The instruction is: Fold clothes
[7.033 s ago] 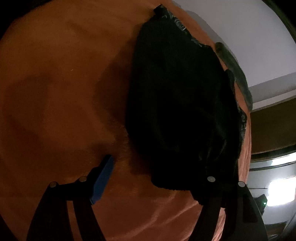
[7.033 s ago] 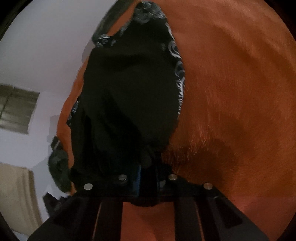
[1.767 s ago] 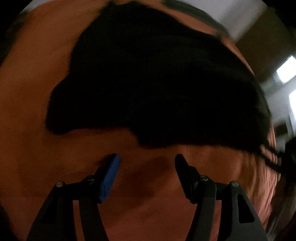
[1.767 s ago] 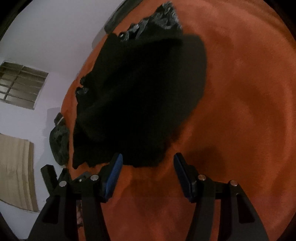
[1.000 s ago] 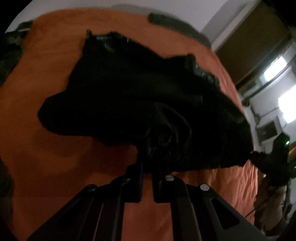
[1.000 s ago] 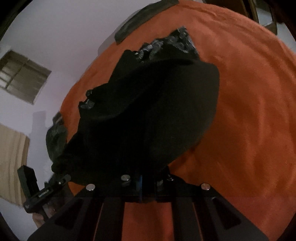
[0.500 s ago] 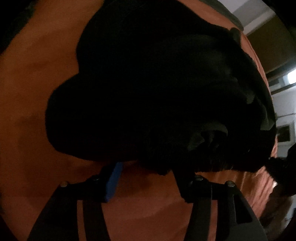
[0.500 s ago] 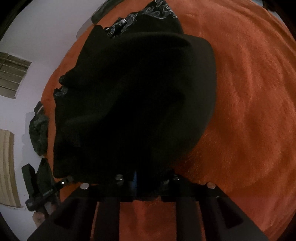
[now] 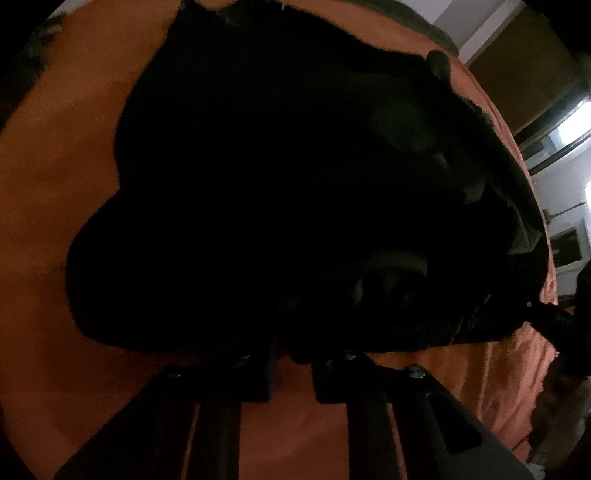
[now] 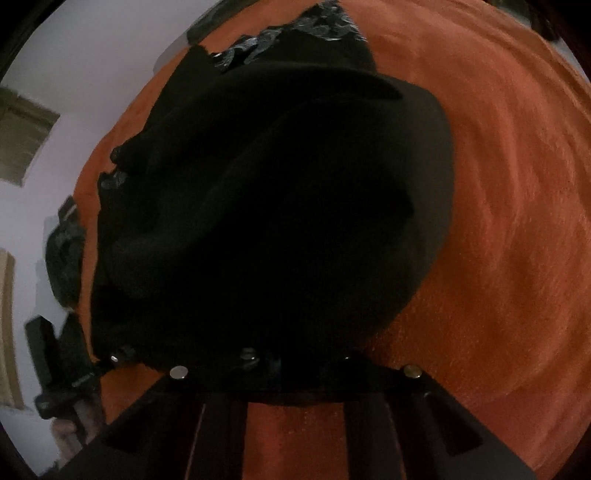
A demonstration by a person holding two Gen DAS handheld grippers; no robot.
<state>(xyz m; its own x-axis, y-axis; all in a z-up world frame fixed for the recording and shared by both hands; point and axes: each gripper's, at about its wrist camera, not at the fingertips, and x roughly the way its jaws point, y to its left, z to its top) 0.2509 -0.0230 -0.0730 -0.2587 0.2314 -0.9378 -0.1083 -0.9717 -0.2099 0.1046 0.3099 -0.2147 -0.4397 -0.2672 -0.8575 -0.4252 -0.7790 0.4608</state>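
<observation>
Fabric first: black garment [image 9: 295, 192] fills most of left wrist view, bunched and folded over itself on orange bedspread [image 9: 66, 155], near hem running from 8 o'clock to 4 o'clock just ahead of the tool. Left gripper [image 9: 293, 363] sits at 6 o'clock, its two fingers drawn close together with a fold of the dark cloth dropping into the narrow gap between them; looks clenched on the garment edge, though the dim light hides the pad contact. In right wrist view same black garment [image 10: 280, 221] mounds up from 6 o'clock to 12 o'clock, rounded fold at 2 o'clock, orange bedspread [image 10: 517, 221] bare across 1 to 5 o'clock. Right gripper [image 10: 291, 363] at 6 o'clock, fingers pulled in tight and buried under the near hem, pinching the cloth. Grey patterned trim [image 10: 325, 22] peeks out at far end of garment near 12 o'clock. Other tool shows at 8 o'clock of right view, just beside the garment's left corner, blurred. Pale wall [image 10: 74, 74] at 10 o'clock with a window [image 10: 22, 136] at 9 o'clock; dark bundle [image 10: 64, 258] lies off the bedspread edge at 9 o'clock. Left view shows bright light [image 9: 576, 125] at 2 o'clock. No containers visible.
</observation>
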